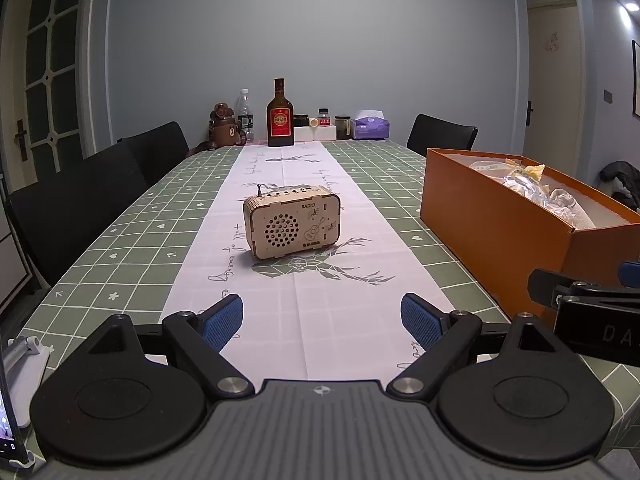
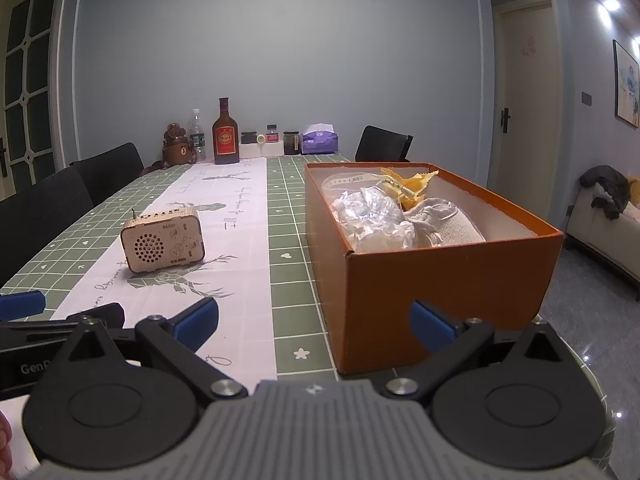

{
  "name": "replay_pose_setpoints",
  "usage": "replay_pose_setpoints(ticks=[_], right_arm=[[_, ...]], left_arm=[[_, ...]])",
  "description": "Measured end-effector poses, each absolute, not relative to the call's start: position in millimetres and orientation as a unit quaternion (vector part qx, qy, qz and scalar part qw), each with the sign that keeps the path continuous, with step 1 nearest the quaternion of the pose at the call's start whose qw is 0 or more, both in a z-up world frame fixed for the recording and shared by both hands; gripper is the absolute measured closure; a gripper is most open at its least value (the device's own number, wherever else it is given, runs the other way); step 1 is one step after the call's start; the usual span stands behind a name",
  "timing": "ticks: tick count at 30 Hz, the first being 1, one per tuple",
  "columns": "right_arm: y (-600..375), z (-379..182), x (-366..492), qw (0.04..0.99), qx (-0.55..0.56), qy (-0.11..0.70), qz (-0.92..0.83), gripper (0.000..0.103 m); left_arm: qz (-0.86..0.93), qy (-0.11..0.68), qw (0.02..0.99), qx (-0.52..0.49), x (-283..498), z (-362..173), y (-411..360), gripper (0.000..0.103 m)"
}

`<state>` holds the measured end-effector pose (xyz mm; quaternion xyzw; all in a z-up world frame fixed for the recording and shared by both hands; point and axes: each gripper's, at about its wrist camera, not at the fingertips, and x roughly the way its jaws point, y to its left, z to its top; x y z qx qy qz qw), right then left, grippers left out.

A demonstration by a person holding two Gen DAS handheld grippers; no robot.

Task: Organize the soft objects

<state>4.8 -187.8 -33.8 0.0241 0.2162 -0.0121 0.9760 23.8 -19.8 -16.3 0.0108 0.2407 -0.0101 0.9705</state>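
Observation:
An open orange box [image 2: 440, 280] stands on the table's right side and shows in the left wrist view [image 1: 492, 232] too. Inside lie soft things: crumpled clear plastic [image 2: 372, 216], a white cloth [image 2: 452, 228] and a yellow cloth [image 2: 412, 188]. My right gripper [image 2: 316, 326] is open and empty, low over the table, just in front of the box's near wall. My left gripper [image 1: 322, 322] is open and empty over the white runner, left of the box.
A wooden toy radio [image 1: 292, 226] stands on the runner mid-table. Bottles, jars, a bear-shaped flask [image 1: 222, 128] and a purple tissue pack [image 1: 371, 124] line the far edge. Black chairs [image 1: 80, 208] stand on the left. A phone on a stand [image 1: 12, 392] sits at the near left.

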Motion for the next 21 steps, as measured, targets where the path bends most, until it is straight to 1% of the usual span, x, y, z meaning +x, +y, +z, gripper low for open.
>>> replay_pose_setpoints(ticks=[21], right_arm=[[-188.9,-38.3,8.2,0.974,0.029,0.225,-0.013,0.003]], left_arm=[[-0.006,0.240,0.971,0.011,22.8,-16.3,-18.4,0.000]])
